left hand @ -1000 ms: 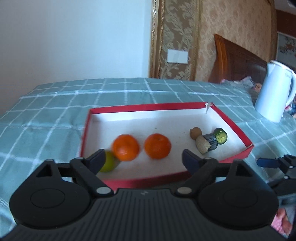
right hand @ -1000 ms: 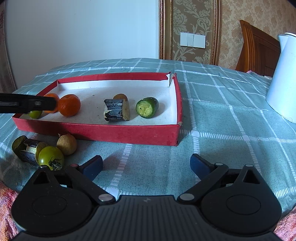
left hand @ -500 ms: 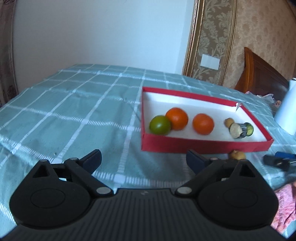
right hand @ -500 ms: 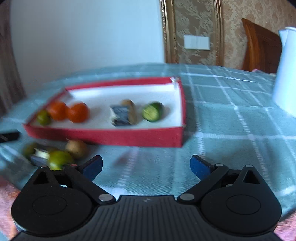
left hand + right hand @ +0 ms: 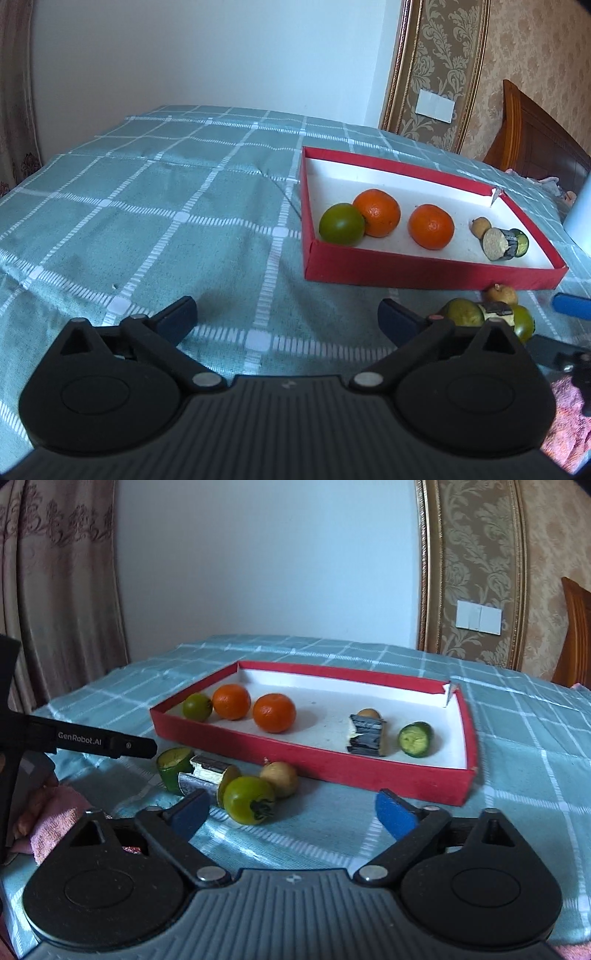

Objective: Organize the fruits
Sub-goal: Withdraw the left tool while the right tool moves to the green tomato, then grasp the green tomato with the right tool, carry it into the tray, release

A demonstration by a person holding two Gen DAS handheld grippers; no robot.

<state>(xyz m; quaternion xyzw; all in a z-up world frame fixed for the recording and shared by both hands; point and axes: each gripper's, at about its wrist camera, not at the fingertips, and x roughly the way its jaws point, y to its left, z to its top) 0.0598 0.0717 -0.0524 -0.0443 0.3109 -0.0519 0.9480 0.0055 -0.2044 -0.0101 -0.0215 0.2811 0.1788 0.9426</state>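
A shallow red cardboard tray with a white inside [image 5: 369, 771] lay on the surface, holding a small green citrus fruit [image 5: 197, 707] touching the first of two round orange tangerines [image 5: 231, 701], the second tangerine [image 5: 274, 713] just beside it, and, toward the far end, a small tan round fruit [image 5: 368, 713] behind a dark-skinned cut chunk with pale flesh [image 5: 365, 735] and a green cut half with a pale face [image 5: 415, 738]. Outside the tray, just beside its near wall, sat a loose cluster: a green tomato-like fruit with a dark stem [image 5: 248, 799], a tan round fruit [image 5: 279, 779] touching it, a dark cut piece with a pale core [image 5: 207, 777] and a green cut piece [image 5: 173, 766]. The right tongs [image 5: 291, 812] pointed down at a slant toward this cluster, their blue-padded jaws wide but closing, with nothing gripped and the tomato-like fruit just ahead of the left pad. The left tongs [image 5: 288, 319] hovered over bare cloth to the left of the tray, jaws opening to their widest, empty; in the right wrist view their black finger reached in from the left. The surface wore a teal cloth with a white grid [image 5: 147, 221]. Behind stood a pale wall [image 5: 258, 554], a gilt-framed patterned panel with a white switch plate [image 5: 478, 617], a brownish curtain [image 5: 55, 572] and a wooden headboard [image 5: 535, 136].
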